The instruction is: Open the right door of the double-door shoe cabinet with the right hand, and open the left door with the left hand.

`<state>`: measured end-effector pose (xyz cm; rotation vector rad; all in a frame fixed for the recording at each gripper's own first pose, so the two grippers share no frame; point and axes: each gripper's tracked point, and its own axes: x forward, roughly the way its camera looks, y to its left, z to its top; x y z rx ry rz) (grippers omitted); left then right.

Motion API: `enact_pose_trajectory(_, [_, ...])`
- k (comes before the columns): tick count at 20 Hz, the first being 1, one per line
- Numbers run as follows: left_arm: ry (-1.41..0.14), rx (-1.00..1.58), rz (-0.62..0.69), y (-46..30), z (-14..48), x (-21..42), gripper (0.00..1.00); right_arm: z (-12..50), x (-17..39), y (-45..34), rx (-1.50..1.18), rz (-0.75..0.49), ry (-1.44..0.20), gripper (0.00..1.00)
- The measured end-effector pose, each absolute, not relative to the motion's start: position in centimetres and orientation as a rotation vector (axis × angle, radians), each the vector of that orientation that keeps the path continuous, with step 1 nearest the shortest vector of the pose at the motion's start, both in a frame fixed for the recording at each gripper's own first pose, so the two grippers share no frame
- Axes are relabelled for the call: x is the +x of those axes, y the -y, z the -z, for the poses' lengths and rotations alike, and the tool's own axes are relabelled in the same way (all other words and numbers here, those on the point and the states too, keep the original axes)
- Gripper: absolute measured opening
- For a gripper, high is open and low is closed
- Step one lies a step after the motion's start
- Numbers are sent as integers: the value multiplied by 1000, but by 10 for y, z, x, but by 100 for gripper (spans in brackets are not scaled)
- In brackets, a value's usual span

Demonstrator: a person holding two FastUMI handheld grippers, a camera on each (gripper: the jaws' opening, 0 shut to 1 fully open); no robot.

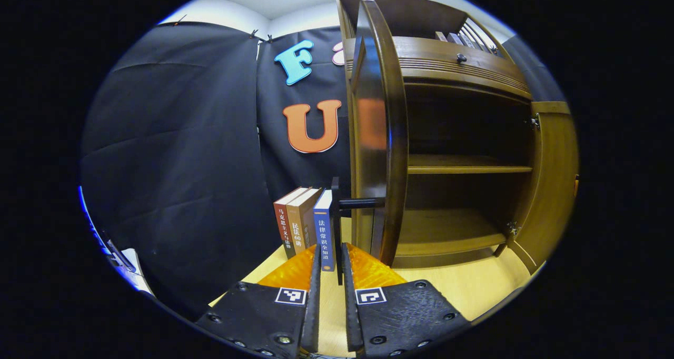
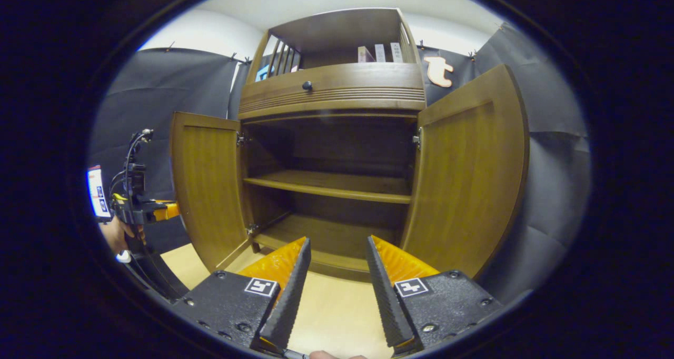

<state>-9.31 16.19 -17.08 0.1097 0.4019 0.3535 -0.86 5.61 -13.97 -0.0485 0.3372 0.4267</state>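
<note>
In the left gripper view the left door (image 1: 376, 138) stands edge-on, so its face is hard to make out, and the inner side of the cabinet behind it is hidden. The dark handle (image 1: 345, 211) projects from the door's edge: a horizontal stem ending in a vertical bar. That bar runs down into the gap between the fingers of the left hand-held gripper (image 1: 330, 267). The fingers sit close together with the bar between them, but I cannot tell whether both actually press on it. Three books (image 1: 305, 222) stand upright on the worktop (image 1: 474, 290) just behind the handle, partly cut off by the fingers.

In the right gripper view the shoe cabinet (image 2: 331, 93) shows both doors swung out, the left door (image 2: 208, 190) on one side and the right door (image 2: 468, 175) on the other, with a bare shelf (image 2: 329, 186) between. The right hand-held gripper (image 2: 337, 275) is spread wide and holds nothing, clear of the right door. Far off at the view's edge, the left hand-held gripper (image 2: 145, 210) and the hand holding it are small and partly cut off.
</note>
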Motion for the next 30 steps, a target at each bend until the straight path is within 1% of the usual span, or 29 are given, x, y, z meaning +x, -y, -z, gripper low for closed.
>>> enact_pose_trajectory(1, [-408,116,-364,-165,172,-96,19,139,-9,-56,-50,-428,-336,67])
enact_pose_trajectory(3, [-410,113,-388,-173,170,-107,19,138,-9,-56,-52,-428,-332,67])
enact_pose_trajectory(5, [-405,113,-415,-178,166,-114,19,135,-8,-55,-48,-427,-326,75])
enact_pose_trajectory(6, [-400,119,-431,-182,166,-116,19,133,-8,-54,-47,-424,-320,77])
enact_pose_trajectory(7, [-396,123,-447,-186,163,-118,19,130,-7,-54,-46,-423,-315,75])
enact_pose_trajectory(9, [-385,139,-476,-193,155,-126,19,127,-7,-51,-46,-418,-303,76])
enact_pose_trajectory(10, [-378,146,-489,-196,150,-129,19,124,-6,-50,-44,-415,-296,79])
enact_pose_trajectory(11, [-372,144,-497,-196,145,-132,19,122,-6,-48,-40,-413,-289,87])
enact_pose_trajectory(12, [-362,145,-506,-198,139,-133,20,119,-5,-46,-37,-412,-282,88])
enact_pose_trajectory(15, [-332,160,-528,-201,120,-138,20,107,-2,-41,-29,-404,-258,88])
enact_pose_trajectory(16, [-314,166,-534,-198,111,-140,20,103,-4,-41,-23,-405,-249,83])
enact_pose_trajectory(17, [-299,163,-532,-193,105,-141,20,97,-6,-40,-16,-406,-241,87])
enact_pose_trajectory(18, [-272,165,-530,-188,94,-141,20,92,-8,-40,-5,-408,-232,83])
enact_pose_trajectory(19, [-247,166,-522,-181,83,-139,20,86,-9,-39,6,-409,-222,87])
enact_pose_trajectory(20, [-217,167,-520,-173,70,-136,20,82,-9,-38,17,-412,-210,87])
enact_pose_trajectory(21, [-190,164,-507,-161,58,-129,20,78,-9,-38,24,-413,-202,83])
enact_pose_trajectory(22, [-161,162,-499,-150,47,-123,20,76,-11,-38,30,-416,-195,83])
enact_pose_trajectory(23, [-140,153,-481,-137,39,-117,28,75,-12,-38,31,-416,-192,83])
enact_pose_trajectory(24, [-121,151,-463,-124,30,-116,20,77,-13,-36,24,-415,-188,87])
enact_pose_trajectory(25, [-109,150,-443,-112,26,-114,22,73,-13,-33,8,-407,-174,83])
enact_pose_trajectory(26, [-103,153,-421,-103,23,-110,36,66,-12,-27,-11,-395,-150,83])
enact_pose_trajectory(28, [-98,162,-382,-81,24,-107,53,54,-9,-19,-33,-376,-108,83])
enact_pose_trajectory(29, [-97,167,-367,-71,21,-106,57,52,-7,-16,-35,-373,-104,83])
enact_pose_trajectory(30, [-94,167,-351,-60,19,-104,41,53,-9,-14,-34,-368,-108,83])
